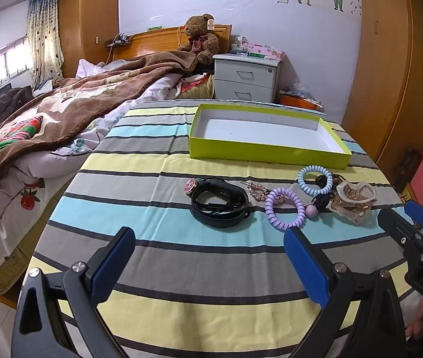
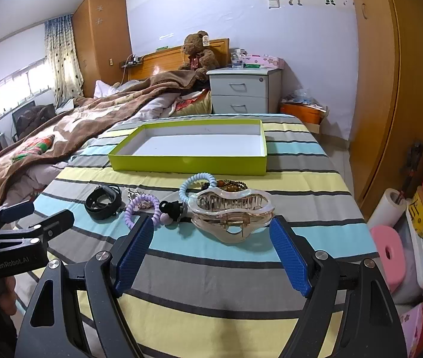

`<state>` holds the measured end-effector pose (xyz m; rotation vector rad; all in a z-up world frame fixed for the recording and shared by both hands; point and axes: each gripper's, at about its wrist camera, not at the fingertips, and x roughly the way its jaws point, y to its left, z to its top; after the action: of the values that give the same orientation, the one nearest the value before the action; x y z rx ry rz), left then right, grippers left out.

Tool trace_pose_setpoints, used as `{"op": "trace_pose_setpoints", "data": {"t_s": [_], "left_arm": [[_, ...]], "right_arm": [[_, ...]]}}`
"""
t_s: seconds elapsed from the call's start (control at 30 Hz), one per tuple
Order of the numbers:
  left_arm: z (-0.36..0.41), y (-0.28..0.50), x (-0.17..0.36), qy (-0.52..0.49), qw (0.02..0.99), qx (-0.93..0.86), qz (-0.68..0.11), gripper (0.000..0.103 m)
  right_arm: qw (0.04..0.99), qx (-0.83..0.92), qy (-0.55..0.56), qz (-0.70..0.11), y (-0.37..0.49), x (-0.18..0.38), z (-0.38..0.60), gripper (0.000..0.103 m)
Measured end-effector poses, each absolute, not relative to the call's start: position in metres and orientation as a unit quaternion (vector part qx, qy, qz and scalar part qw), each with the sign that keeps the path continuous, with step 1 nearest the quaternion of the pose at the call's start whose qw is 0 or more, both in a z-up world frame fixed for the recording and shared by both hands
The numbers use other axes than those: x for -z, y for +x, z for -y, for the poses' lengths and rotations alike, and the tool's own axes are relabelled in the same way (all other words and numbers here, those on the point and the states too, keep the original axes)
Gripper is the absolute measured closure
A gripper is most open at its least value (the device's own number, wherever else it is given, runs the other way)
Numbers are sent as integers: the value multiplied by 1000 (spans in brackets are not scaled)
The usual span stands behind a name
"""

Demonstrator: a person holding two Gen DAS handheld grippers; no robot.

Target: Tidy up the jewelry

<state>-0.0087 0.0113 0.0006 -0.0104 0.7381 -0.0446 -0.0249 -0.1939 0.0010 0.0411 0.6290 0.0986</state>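
Observation:
A lime-green open box [image 1: 268, 149] [image 2: 187, 162] stands empty at the back of the striped cloth. In front of it lie a black watch band [image 1: 218, 204] [image 2: 104, 203], a purple coil hair tie [image 1: 284, 208] [image 2: 139, 208], a blue coil hair tie [image 1: 314, 180] [image 2: 195, 183], a black hair tie with a pink ball [image 1: 315, 205] [image 2: 171, 211], a bead bracelet [image 2: 232, 183] and a clear hair claw [image 1: 353, 201] [image 2: 230, 211]. My left gripper [image 1: 208, 240] is open, just short of the watch band. My right gripper [image 2: 211, 226] is open, its fingers either side of the hair claw.
The striped cloth [image 1: 181, 268] covers the table, which drops off at right. A bed with a brown blanket [image 1: 62, 119] lies left. A white nightstand [image 1: 245, 77] stands behind. Storage bins and paper rolls [image 2: 396, 238] crowd the right floor.

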Motion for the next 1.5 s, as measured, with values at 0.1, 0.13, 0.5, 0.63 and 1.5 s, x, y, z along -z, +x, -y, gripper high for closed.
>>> {"op": "trace_pose_setpoints", "data": {"t_s": [0.1, 0.13, 0.5, 0.63, 1.5], "left_arm": [[-12, -9, -1, -9, 932, 23, -361, 2], [-13, -9, 0, -11, 932, 23, -362, 2], [-16, -7, 1, -9, 930, 19, -367, 2], [-15, -7, 1, -6, 930, 19, -367, 2], [-18, -4, -1, -16, 930, 25, -367, 2]], "right_arm": [[950, -47, 26, -308, -25, -1, 195, 23], [950, -46, 26, -309, -25, -2, 195, 23], [950, -42, 26, -309, -24, -1, 194, 23], [950, -41, 27, -307, -24, -1, 195, 23], [949, -28, 33, -312, -21, 0, 201, 23]]}}
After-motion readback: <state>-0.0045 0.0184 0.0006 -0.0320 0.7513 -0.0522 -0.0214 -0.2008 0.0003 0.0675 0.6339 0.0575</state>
